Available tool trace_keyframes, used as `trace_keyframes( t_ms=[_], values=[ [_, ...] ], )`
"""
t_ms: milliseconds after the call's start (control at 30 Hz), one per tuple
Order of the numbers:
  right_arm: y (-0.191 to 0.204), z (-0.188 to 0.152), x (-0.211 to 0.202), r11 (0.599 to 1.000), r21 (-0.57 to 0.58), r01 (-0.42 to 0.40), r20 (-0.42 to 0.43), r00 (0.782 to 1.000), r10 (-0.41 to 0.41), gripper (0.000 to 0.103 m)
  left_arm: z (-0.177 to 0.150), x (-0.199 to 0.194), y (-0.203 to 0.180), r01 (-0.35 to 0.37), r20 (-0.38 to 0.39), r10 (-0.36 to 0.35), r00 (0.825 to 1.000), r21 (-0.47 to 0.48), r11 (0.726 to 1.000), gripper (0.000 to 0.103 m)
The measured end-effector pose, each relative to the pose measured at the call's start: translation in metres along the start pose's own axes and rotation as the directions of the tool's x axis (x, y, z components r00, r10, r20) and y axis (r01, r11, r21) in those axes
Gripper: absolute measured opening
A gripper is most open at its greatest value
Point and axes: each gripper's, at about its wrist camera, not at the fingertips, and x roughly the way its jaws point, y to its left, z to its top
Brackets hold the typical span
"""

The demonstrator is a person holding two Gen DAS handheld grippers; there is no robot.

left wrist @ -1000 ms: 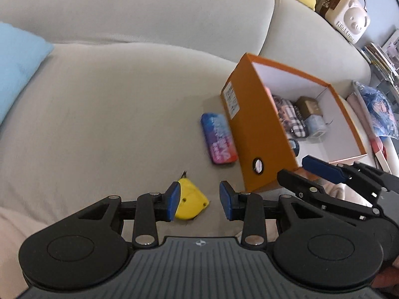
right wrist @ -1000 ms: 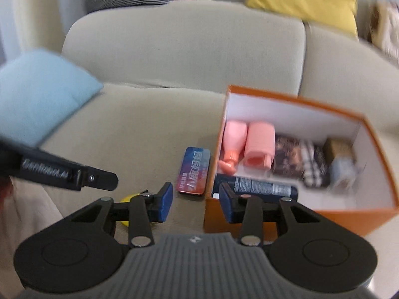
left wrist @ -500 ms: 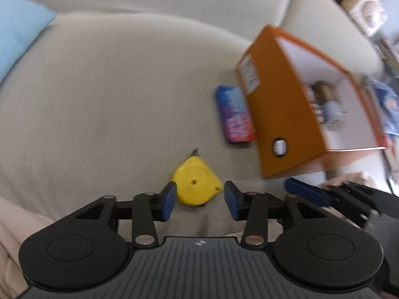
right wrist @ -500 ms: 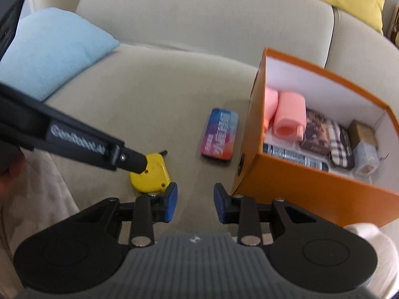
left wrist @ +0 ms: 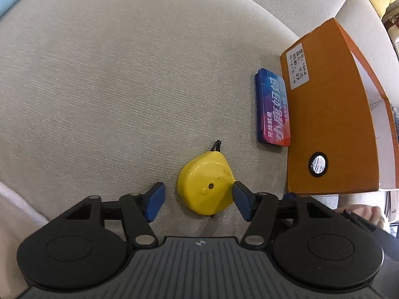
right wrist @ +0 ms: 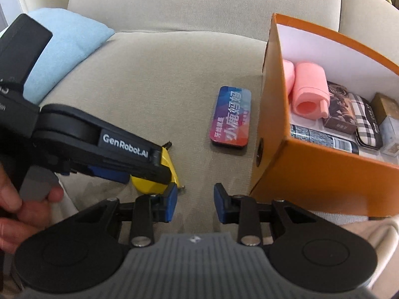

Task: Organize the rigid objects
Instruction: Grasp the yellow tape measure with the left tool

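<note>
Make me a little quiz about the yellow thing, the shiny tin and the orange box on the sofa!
1. True or false: the left gripper is squeezing the yellow plastic tape measure.
2. Where does the flat blue-and-red metal tin lie: A in the orange cardboard box, B beside it on the beige fabric sofa cushion, C on the light blue pillow?
3. Fill in: between its pads, the right gripper holds ____.

Key: 1 false, its pads stand apart around it, having just been opening. 2 B. 3 nothing.

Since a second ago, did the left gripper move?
Yes. The left gripper came down toward the sofa seat, its jaws opening, and now straddles the yellow tape measure without squeezing it.
</note>
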Motion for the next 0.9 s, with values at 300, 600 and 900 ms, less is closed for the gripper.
trace_keyframes(
  t_ms=[300, 600, 900],
  values=[
    [-0.003, 0.002, 0.016, 1.0, 0.017, -0.005, -0.011, 1.0, 0.005, 0.033, -0.007, -0.004, -0.003, 0.017, 0.022, -0.018, 1.0, 0.033, 0.999, 0.052],
    [0.004, 0.001, 0.018, 1.0, -0.024, 0.001, 0.006, 1.0, -0.001, 0.032, -0.017, -0.023, -0.004, 0.058, 0.061, -0.064, 0.996, 0.096, 0.994, 0.03],
    [-0.001, 0.002, 0.019, 0.999, -0.019, 0.04, 0.003, 0.999, -0.04, 0.029, -0.003, -0.005, -0.004, 0.144, 0.008, -0.144, 0.99, 0.022, 0.989, 0.033]
  ],
)
